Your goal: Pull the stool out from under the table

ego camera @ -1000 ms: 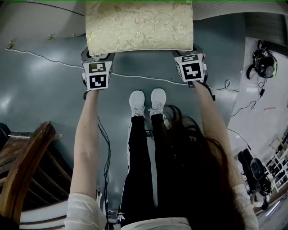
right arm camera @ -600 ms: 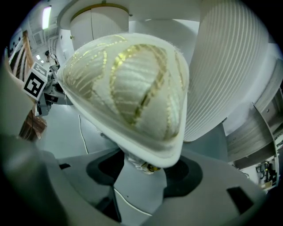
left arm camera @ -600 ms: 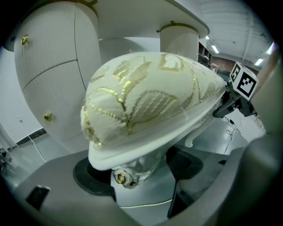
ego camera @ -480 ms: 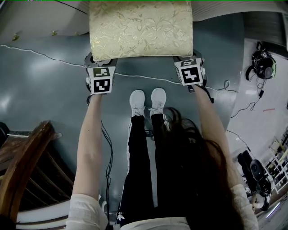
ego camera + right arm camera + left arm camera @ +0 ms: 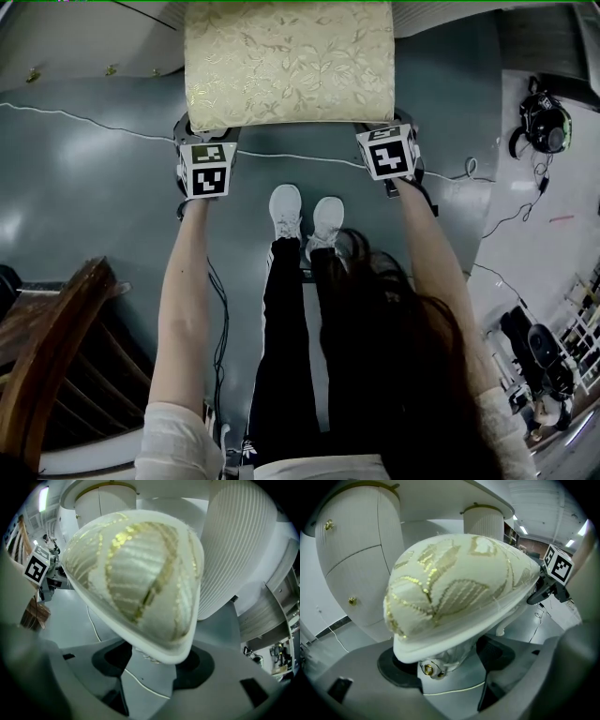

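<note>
The stool (image 5: 289,61) has a cream cushion with a gold leaf pattern and a white frame. It stands on the grey floor, partly under the white table (image 5: 84,37) at the top of the head view. My left gripper (image 5: 204,131) clasps its near left corner, my right gripper (image 5: 380,129) its near right corner. In the left gripper view the stool's corner (image 5: 454,583) fills the space between the jaws of the left gripper (image 5: 450,663). The right gripper view shows the other corner (image 5: 136,578) wedged between the jaws of the right gripper (image 5: 150,663).
The table's ribbed white pedestals (image 5: 356,550) stand right behind the stool. A white cable (image 5: 84,122) runs across the floor under the stool. A wooden chair (image 5: 47,356) is at lower left. The person's shoes (image 5: 305,211) stand just before the stool; a headset (image 5: 544,127) lies at right.
The stool has slid toward the person with both grippers on its corners; more of the cushion shows from under the table.
</note>
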A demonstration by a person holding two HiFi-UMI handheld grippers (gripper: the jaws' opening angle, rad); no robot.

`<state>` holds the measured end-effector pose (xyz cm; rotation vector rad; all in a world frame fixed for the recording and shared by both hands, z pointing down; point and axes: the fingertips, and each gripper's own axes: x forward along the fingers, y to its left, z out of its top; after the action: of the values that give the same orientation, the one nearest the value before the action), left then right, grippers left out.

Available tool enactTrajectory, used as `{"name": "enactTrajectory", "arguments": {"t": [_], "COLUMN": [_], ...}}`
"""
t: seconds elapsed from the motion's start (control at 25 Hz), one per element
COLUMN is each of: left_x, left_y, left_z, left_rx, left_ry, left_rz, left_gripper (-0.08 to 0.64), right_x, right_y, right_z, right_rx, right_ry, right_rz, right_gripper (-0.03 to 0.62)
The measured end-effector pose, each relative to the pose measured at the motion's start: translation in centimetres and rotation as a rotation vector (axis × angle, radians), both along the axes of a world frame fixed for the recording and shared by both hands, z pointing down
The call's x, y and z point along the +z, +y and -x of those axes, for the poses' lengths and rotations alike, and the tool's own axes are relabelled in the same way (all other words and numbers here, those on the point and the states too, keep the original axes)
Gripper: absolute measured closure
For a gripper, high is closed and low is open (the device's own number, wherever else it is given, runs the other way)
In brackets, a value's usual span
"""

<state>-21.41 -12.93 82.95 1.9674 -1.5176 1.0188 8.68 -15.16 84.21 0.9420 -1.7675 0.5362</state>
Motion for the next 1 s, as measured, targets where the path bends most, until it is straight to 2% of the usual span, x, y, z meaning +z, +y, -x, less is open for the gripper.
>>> {"name": "enactTrajectory", "arguments": {"t": [0.56, 1.0], "left_x": [-1.2, -1.5], "left_y": [1.0, 1.2], "left_z": [-0.2, -0.1], "left_rx": [-0.041, -0.017], "left_ry": [0.002, 0.007], "left_rz": [0.017, 0.048], "left_gripper": [0.193, 0.193], "right_x": [-1.0, -1.2], "right_y": [0.1, 1.0], "right_z": [-0.3, -0.2], "right_rx": [-0.05, -0.046], "right_ry": [0.015, 0.01], "right_rz": [0.038, 0.041], "right_gripper": [0.318, 0.321]}}
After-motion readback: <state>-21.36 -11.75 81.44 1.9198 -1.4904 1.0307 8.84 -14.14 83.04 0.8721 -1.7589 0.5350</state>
